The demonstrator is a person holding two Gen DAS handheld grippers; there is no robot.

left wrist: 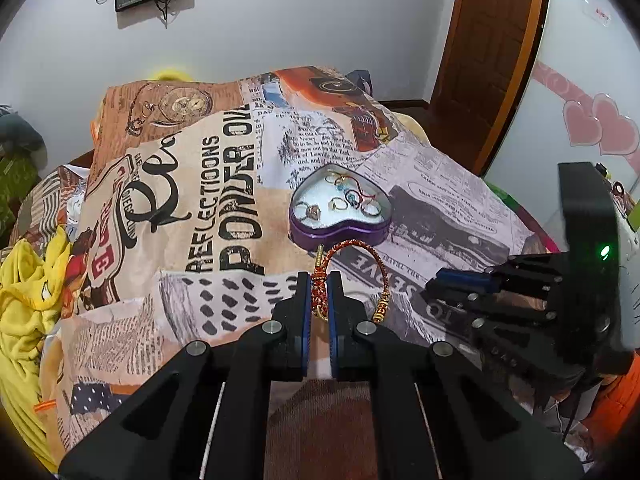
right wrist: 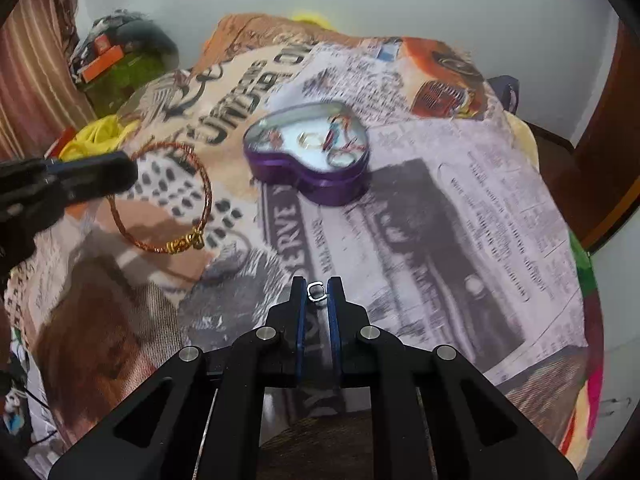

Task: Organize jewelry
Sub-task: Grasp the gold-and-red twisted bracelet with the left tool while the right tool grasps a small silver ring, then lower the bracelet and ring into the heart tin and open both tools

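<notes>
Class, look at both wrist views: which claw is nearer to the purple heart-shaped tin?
Left. The left claw, shut on the red-and-gold bangle, sits just short of the purple heart-shaped tin. The right claw, pinching a small silver ring, is farther back.

A newspaper-print blanket (left wrist: 224, 184) covers the bed; yellow cloth (left wrist: 24, 280) lies beside it, a wooden door (left wrist: 492, 40) behind.

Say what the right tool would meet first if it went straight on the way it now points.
Probably the printed cloth just beyond the small ring it grips; the purple heart tin lies farther along, though depth is unclear.
</notes>
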